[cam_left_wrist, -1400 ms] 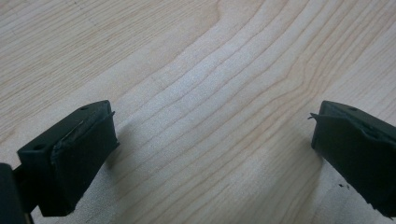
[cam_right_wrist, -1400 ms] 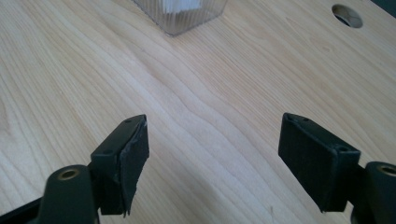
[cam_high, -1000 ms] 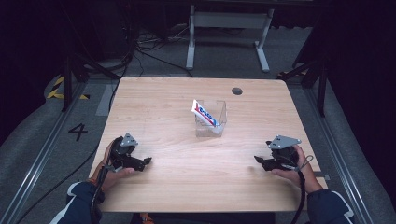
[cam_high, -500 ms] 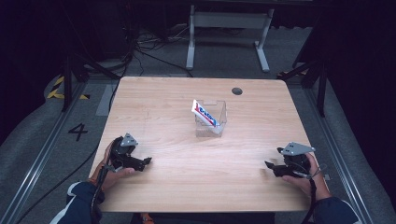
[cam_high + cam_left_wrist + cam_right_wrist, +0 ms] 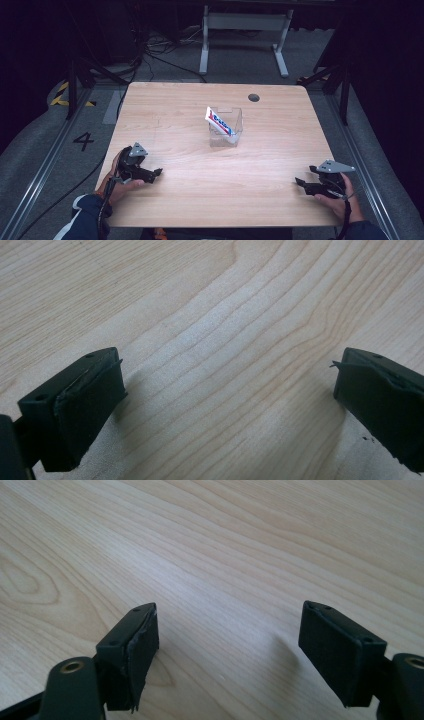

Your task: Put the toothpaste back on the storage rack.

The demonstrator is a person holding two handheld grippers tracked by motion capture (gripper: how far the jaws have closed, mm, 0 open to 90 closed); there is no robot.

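Since a second ago the right gripper has slid toward the near right corner of the bench; the left gripper has kept its place near the left edge. Both grippers have their jaws spread, pinching nothing, bare light wood between them. Farther off, mid-bench, stands one clear box holding one tilted tube, its blue-and-red print unreadable. One dark hole marks the far edge. Beyond lie grey floor, cables, a painted "4".

A white tube with red and blue print, a clear box, a pale wood-grain surface, black grippers with grey plates.
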